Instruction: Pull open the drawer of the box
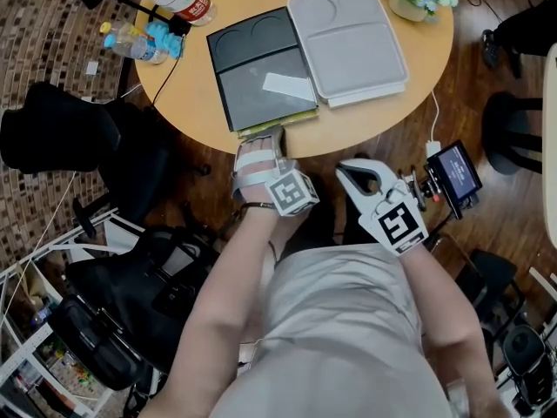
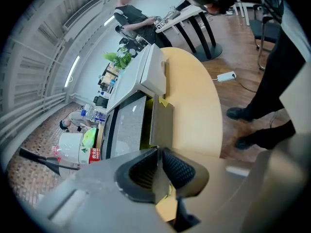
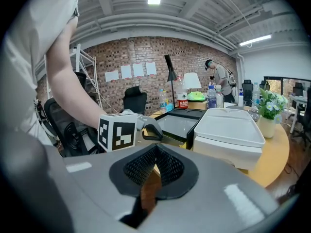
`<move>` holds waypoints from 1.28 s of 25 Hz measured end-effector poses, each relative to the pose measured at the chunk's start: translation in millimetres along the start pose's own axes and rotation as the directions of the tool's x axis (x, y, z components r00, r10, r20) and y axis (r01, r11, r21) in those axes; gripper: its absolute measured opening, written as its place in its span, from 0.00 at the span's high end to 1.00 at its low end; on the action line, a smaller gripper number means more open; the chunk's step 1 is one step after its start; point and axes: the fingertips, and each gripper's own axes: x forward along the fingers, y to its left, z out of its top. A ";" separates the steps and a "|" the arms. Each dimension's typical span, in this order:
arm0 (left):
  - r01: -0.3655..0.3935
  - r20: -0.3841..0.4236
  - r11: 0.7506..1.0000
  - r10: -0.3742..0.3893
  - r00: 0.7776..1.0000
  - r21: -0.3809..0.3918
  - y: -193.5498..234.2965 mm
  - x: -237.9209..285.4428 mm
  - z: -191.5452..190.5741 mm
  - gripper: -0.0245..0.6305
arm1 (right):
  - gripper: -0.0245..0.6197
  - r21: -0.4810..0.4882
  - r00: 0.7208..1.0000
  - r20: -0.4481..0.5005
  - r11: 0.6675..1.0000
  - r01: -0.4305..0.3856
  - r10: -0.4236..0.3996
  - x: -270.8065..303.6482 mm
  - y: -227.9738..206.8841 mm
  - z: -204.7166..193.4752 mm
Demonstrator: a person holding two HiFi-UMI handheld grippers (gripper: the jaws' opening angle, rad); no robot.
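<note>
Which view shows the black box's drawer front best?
The left gripper view: the drawer front sits up close, pinched between the left gripper's fingers. The head view shows only its thin yellow-green edge below the black box; the right gripper view shows it small, partly behind that gripper.
</note>
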 end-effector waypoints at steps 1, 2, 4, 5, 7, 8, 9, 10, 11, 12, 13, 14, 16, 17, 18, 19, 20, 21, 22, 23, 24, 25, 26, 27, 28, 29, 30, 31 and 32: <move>0.010 0.002 1.000 -0.010 1.000 0.003 -3.5 -2.9 -0.6 0.90 | 0.95 0.000 1.000 0.000 1.000 0.001 -0.001 0.1 0.3 0.8; 0.020 0.004 1.000 -0.020 1.000 0.008 -6.7 -4.9 -1.1 0.89 | 0.95 -0.002 1.000 0.000 1.000 0.002 -0.002 0.2 0.4 1.7; 0.038 0.004 0.999 -0.038 0.999 0.020 -10.0 -5.3 -1.7 0.83 | 0.95 -0.008 1.000 0.002 1.000 0.005 -0.005 0.3 0.4 4.0; 0.041 -0.002 0.999 -0.041 0.999 0.035 -9.5 -3.6 -3.1 0.81 | 0.95 -0.010 1.000 0.005 1.000 0.006 -0.006 0.3 0.5 5.0; 0.030 -0.031 0.995 -0.028 0.999 0.093 -6.3 3.2 -10.5 0.83 | 0.95 -0.012 1.000 0.009 1.000 0.007 -0.007 0.1 1.2 6.6; 0.027 -0.042 0.993 -0.022 0.999 0.117 -5.0 6.7 -13.7 0.86 | 0.95 -0.014 1.000 0.010 1.000 0.009 -0.009 -0.1 1.5 7.2; 0.030 -0.048 0.991 -0.024 0.999 0.129 -4.6 9.2 -15.2 0.86 | 0.95 -0.015 1.000 0.011 1.000 0.011 -0.011 -0.3 1.7 7.5; 0.037 -0.051 0.991 -0.030 0.998 0.131 -4.7 10.6 -15.5 0.87 | 0.95 -0.017 1.000 0.011 1.000 0.014 -0.014 -0.6 1.7 7.5; 0.044 -0.053 0.991 -0.038 0.998 0.129 -4.8 11.2 -15.3 0.87 | 0.95 -0.018 1.000 0.011 1.000 0.017 -0.016 -0.9 1.4 7.0; 0.050 -0.055 0.991 -0.044 0.998 0.126 -4.9 11.5 -15.1 0.88 | 0.95 -0.019 1.000 0.011 1.000 0.019 -0.019 -1.2 0.9 6.2; 0.055 -0.056 0.991 -0.049 0.997 0.124 -5.2 12.0 -15.0 0.88 | 0.95 -0.019 1.000 0.009 1.000 0.022 -0.022 -1.4 0.5 5.2; 0.061 -0.058 0.990 -0.055 0.997 0.125 -5.6 12.5 -15.1 0.88 | 0.95 -0.018 1.000 0.006 1.000 0.024 -0.024 -1.5 0.2 4.3; 0.078 -0.061 0.988 -0.071 0.996 0.135 -8.1 11.3 -15.4 0.88 | 0.95 -0.018 1.000 0.003 0.999 0.026 -0.026 -1.8 1.6 4.1; 0.090 -0.061 0.986 -0.083 0.995 0.140 -10.7 8.8 -15.6 0.88 | 0.95 -0.018 1.000 0.001 0.999 0.026 -0.026 -2.3 3.4 4.7; 0.102 -0.059 0.985 -0.095 0.994 0.141 -13.7 5.6 -15.9 0.88 | 0.95 -0.019 1.000 -0.001 0.999 0.026 -0.026 -2.8 5.5 5.5; 0.111 -0.055 0.984 -0.104 0.993 0.140 -16.4 2.5 -16.2 0.89 | 0.95 -0.021 1.000 -0.003 0.999 0.025 -0.025 -3.1 7.3 6.6; 0.116 -0.051 0.984 -0.110 0.993 0.138 -18.5 0.0 -16.4 0.89 | 0.95 -0.025 1.000 -0.004 0.999 0.025 -0.025 -3.2 8.8 7.9; 0.117 -0.048 0.984 -0.112 0.993 0.135 -19.8 -1.8 -16.4 0.89 | 0.95 -0.032 1.000 -0.004 0.999 0.026 -0.026 -3.3 9.9 9.3; 0.120 -0.047 0.984 -0.114 0.992 0.133 -20.9 -3.3 -16.1 0.89 | 0.95 -0.039 1.000 -0.004 0.999 0.027 -0.027 -3.5 11.1 10.6; 0.125 -0.047 0.983 -0.119 0.992 0.132 -22.5 -5.3 -15.8 0.89 | 0.95 -0.044 1.000 -0.004 0.999 0.028 -0.028 -3.9 12.8 11.4; 0.130 -0.047 0.983 -0.125 0.991 0.132 -24.8 -7.7 -15.8 0.89 | 0.95 -0.047 1.000 -0.005 0.998 0.029 -0.029 -4.5 15.1 12.0; 0.135 -0.046 0.982 -0.130 0.990 0.132 -27.6 -10.5 -16.3 0.89 | 0.95 -0.049 1.000 -0.006 0.998 0.030 -0.030 -5.1 17.7 12.2; 0.138 -0.045 0.982 -0.133 0.990 0.133 -30.4 -13.3 -16.8 0.89 | 0.95 -0.049 1.000 -0.007 0.998 0.030 -0.031 -5.6 20.2 12.3; 0.139 -0.042 0.981 -0.135 0.990 0.132 -32.8 -15.5 -17.1 0.89 | 0.95 -0.051 0.999 -0.008 0.998 0.031 -0.032 -5.9 22.0 12.4; 0.140 -0.040 0.981 -0.136 0.990 0.131 -34.7 -17.0 -16.8 0.89 | 0.95 -0.052 0.999 -0.008 0.998 0.033 -0.034 -6.1 23.2 12.4; 0.142 -0.038 0.981 -0.138 0.990 0.129 -36.4 -18.1 -16.2 0.89 | 0.95 -0.052 0.999 -0.009 0.998 0.036 -0.036 -6.3 24.0 12.1; 0.144 -0.036 0.981 -0.141 0.989 0.128 -38.4 -19.1 -15.6 0.89 | 0.95 -0.052 0.999 -0.010 0.998 0.038 -0.039 -6.6 24.9 11.5; 0.147 -0.035 0.981 -0.144 0.989 0.127 -40.6 -20.3 -15.3 0.89 | 0.95 -0.051 0.999 -0.012 0.998 0.041 -0.041 -6.6 26.3 10.7; 0.150 -0.034 0.980 -0.147 0.989 0.127 -43.0 -21.8 -15.8 0.89 | 0.95 -0.050 0.999 -0.015 0.998 0.042 -0.043 -6.2 28.5 10.0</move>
